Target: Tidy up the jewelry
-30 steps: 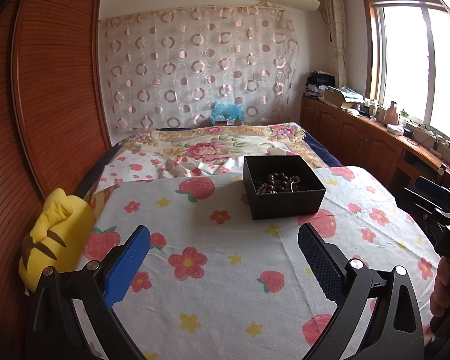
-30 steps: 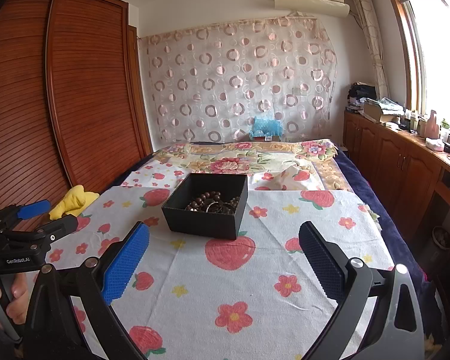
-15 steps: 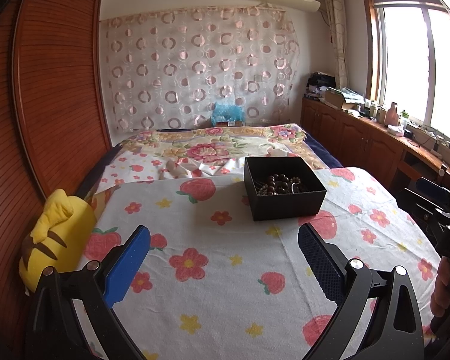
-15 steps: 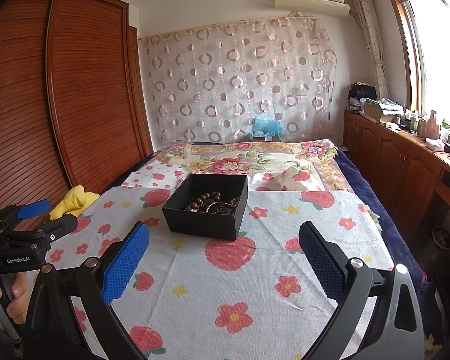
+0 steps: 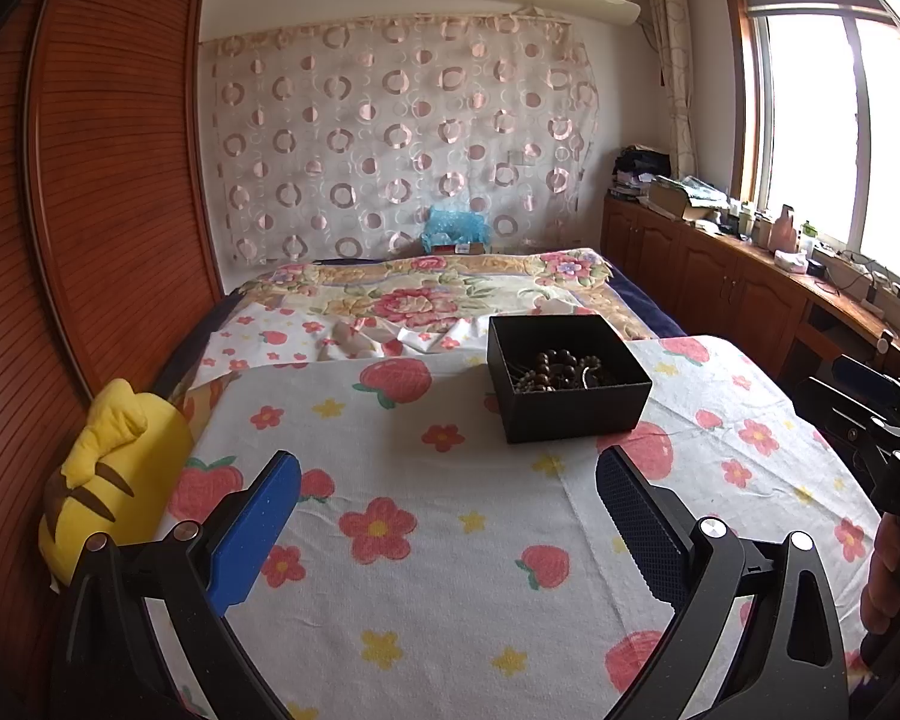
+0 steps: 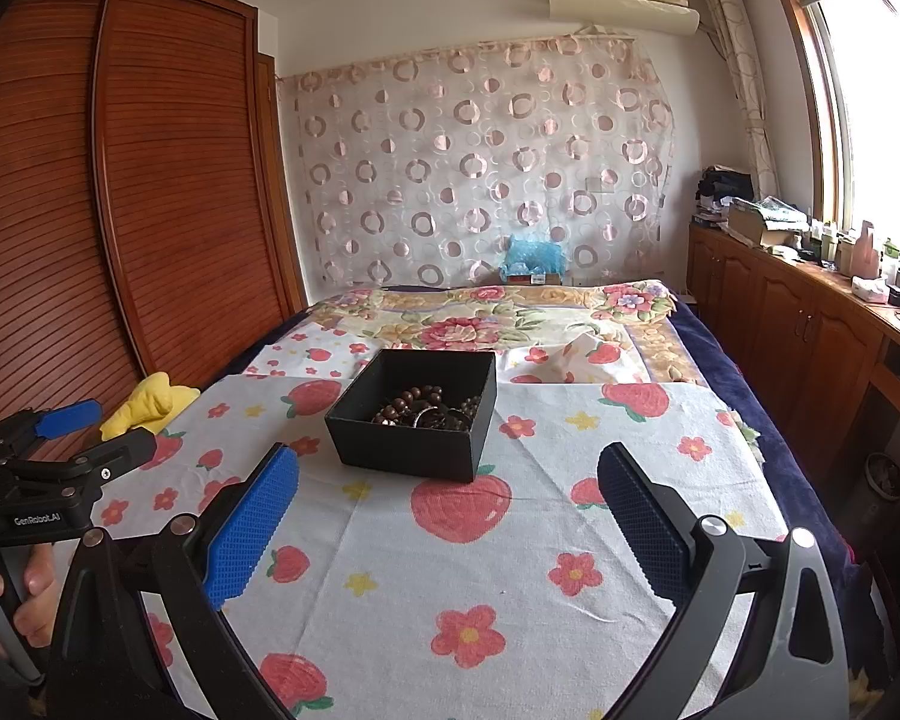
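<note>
Bed: fills most of both views, covered by a white cloth printed with strawberries and flowers; a floral blanket lies across its far end.
Wardrobe: reddish slatted wooden doors run along the bed's left side.
Curtain: sheer, patterned with circles, hangs on the far wall.
Cabinets: a wooden row under the window on the right, its top cluttered with small items.
Yellow plush toy: sits at the bed's left edge, against the wardrobe.
Left gripper: held low over the near part of the bed, fingers spread wide and released, nothing between them.
Right gripper: also low over the near cloth, fingers spread wide apart and empty.
Black box: open, lidless, standing on the cloth ahead of both grippers and touched by neither.
Jewelry: dark brown beaded strands heaped inside the black box.
</note>
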Tool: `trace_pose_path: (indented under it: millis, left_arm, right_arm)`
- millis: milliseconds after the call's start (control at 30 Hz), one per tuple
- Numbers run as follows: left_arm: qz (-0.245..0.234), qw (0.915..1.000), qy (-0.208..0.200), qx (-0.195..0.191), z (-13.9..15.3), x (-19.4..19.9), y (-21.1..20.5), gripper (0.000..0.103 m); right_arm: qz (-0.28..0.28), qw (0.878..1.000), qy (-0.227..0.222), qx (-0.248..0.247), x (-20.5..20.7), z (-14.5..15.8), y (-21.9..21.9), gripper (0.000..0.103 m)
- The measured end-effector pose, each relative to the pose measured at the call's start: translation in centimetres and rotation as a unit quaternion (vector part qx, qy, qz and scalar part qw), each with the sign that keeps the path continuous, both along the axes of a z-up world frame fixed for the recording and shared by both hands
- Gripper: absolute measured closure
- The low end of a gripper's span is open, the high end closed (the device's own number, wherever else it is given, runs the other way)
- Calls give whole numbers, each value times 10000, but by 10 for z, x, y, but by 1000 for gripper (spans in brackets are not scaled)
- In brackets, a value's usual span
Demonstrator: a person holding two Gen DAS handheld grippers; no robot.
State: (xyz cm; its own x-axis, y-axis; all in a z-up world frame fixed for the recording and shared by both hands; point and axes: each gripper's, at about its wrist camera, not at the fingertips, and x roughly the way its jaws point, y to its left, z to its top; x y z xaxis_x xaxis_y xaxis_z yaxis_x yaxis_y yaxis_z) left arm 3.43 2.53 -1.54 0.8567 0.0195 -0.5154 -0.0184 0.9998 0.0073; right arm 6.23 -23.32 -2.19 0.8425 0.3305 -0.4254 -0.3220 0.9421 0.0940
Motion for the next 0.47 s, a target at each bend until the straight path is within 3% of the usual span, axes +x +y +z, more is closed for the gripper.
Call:
trace_pose_path:
  millis: [467]
  left_arm:
    - [11, 10000, 19, -15, 2, 0, -3, 8]
  right_arm:
    - [3, 10000, 2, 3, 0, 0, 0, 2]
